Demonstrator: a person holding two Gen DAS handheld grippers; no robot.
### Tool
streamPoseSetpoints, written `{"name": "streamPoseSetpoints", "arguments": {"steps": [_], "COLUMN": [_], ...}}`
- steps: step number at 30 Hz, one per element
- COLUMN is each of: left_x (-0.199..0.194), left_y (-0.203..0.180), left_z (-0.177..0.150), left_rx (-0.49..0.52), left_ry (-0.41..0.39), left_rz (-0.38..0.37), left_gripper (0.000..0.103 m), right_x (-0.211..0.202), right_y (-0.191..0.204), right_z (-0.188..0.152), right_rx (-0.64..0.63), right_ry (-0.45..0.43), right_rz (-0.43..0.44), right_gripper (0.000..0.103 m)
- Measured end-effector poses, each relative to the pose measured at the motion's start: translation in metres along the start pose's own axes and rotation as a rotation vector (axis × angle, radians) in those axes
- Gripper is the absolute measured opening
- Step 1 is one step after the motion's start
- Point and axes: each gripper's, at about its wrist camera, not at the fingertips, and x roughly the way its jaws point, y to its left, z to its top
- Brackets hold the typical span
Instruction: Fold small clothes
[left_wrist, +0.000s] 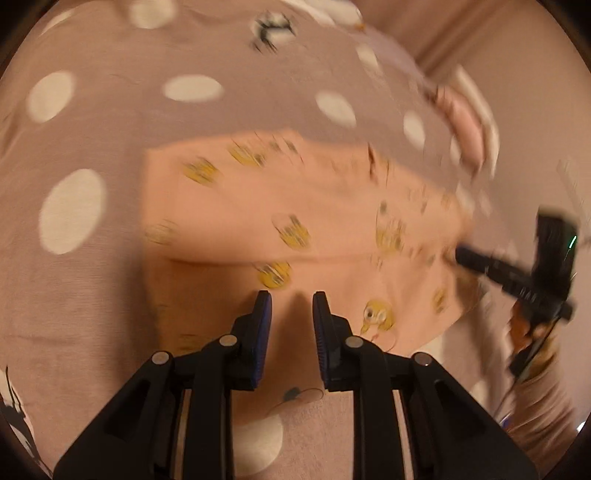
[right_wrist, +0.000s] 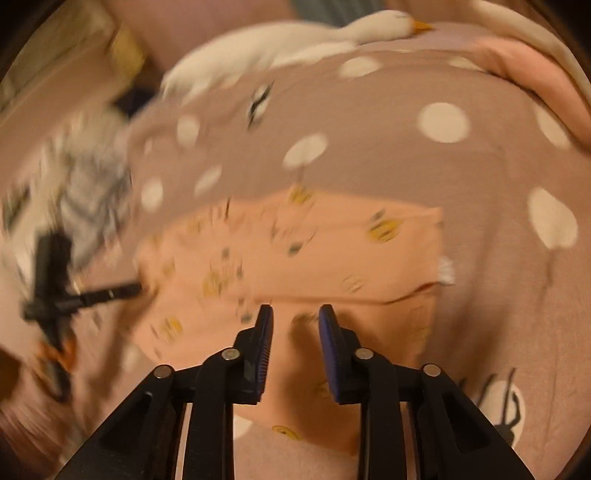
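Observation:
A small peach garment (left_wrist: 295, 214) with yellow prints lies folded over on a mauve bedcover with white dots (left_wrist: 110, 110). My left gripper (left_wrist: 291, 299) hovers over its near edge, jaws apart and empty. The right gripper shows at the garment's right edge in the left wrist view (left_wrist: 461, 254). In the right wrist view the same garment (right_wrist: 314, 251) lies ahead, and my right gripper (right_wrist: 295, 314) is open and empty above its near part. The left gripper shows at the garment's left edge (right_wrist: 136, 288). Both views are blurred.
A white plush bird (right_wrist: 295, 40) lies at the far side of the bedcover (right_wrist: 369, 122). A pink and white cloth (right_wrist: 517, 62) sits at the back right. A grey patterned cloth (right_wrist: 85, 184) lies at the left.

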Motion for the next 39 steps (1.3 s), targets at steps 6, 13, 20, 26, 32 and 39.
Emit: {"name": "streamPoseSetpoints", "arguments": {"steps": [6,13,20,26,32,39], "left_x": [0.027,0.027,-0.010,-0.017,-0.033,-0.028], "left_y": [0.004,0.029,0.038,0.065,0.104,0.111], "left_z": [0.026,0.086,0.106,0.049,-0.005,-0.020], "left_rx": [-0.012,-0.175,-0.192,-0.182,-0.327,-0.408], "left_ry": [-0.028,-0.143,-0.241,-0.167,-0.155,-0.106], "left_rz": [0.040,0.022,0.081,0.055,-0.065,-0.237], "left_gripper": [0.021,0.021,0.030,0.032,0.060,0.064], "right_x": [0.038,0.055,0.028,-0.004,-0.026,-0.007], "right_y": [0.008,-0.004,-0.020,-0.038,-0.066,-0.078], "right_z": [0.004,0.054,0.077,0.043,0.005,-0.027], "right_rx": [-0.093,-0.014,0.108,0.149,0.278,0.394], "right_ry": [0.073,-0.019,-0.149,-0.125,-0.113,-0.005], "right_rz": [-0.161,-0.238,-0.256,-0.169,-0.058,0.060], "right_gripper": [0.024,0.024,0.024,0.026,0.055,0.056]}}
